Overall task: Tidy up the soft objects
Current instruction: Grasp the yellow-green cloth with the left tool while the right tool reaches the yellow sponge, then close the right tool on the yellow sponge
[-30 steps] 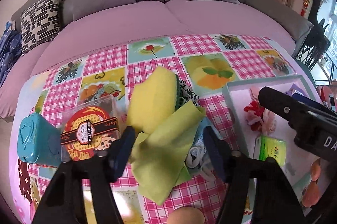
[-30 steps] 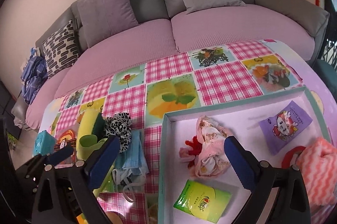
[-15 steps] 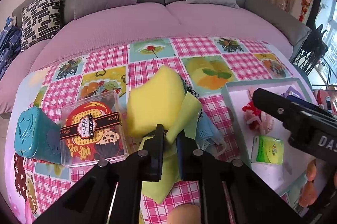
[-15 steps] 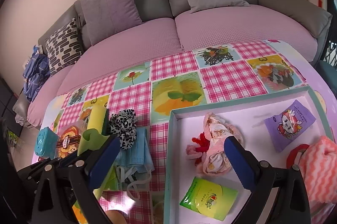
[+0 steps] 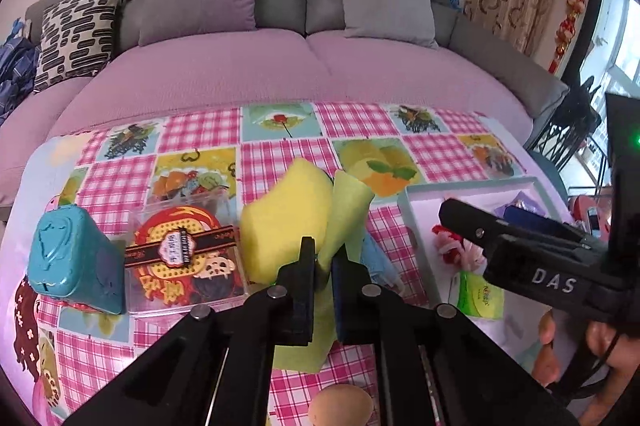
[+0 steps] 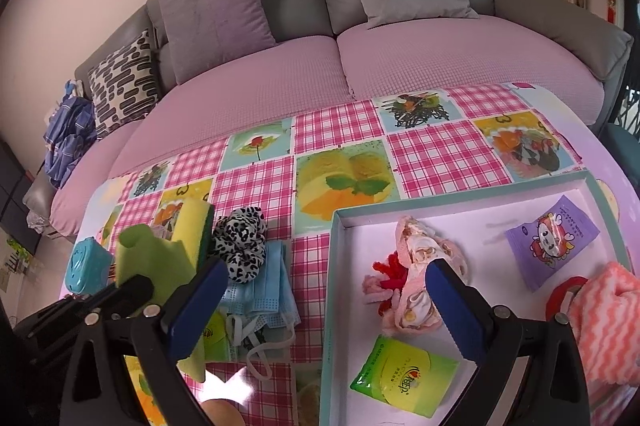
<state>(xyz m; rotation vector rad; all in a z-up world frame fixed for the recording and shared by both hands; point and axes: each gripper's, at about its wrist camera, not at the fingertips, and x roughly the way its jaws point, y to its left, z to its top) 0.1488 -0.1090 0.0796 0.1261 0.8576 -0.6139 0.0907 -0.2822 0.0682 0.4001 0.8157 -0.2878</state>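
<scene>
Green cloth (image 5: 346, 214) is pinched between the closed fingers of the left gripper (image 5: 323, 266), with its free edge standing up beside the yellow sponge (image 5: 288, 222). From the tray (image 6: 332, 266), taken as the landmark, the cloth is held well to the left, above the checked surface (image 6: 440, 153) and off it at the top. Just left of the tray lie blue masks (image 6: 264, 290) and a spotted scrunchie (image 6: 240, 238); farther left stand a clear box (image 5: 180, 258) and a teal case (image 5: 72, 258). Inside the tray a pink doll (image 6: 412, 266), a green packet (image 6: 404, 378), a purple packet (image 6: 552, 234) and a striped towel (image 6: 604, 322) are already gathered, so the cloth is probably gripped to be carried there. The right gripper (image 6: 324, 310) is held over the tray's near-left corner with its fingers wide apart and nothing between them, seemingly kept ready.
</scene>
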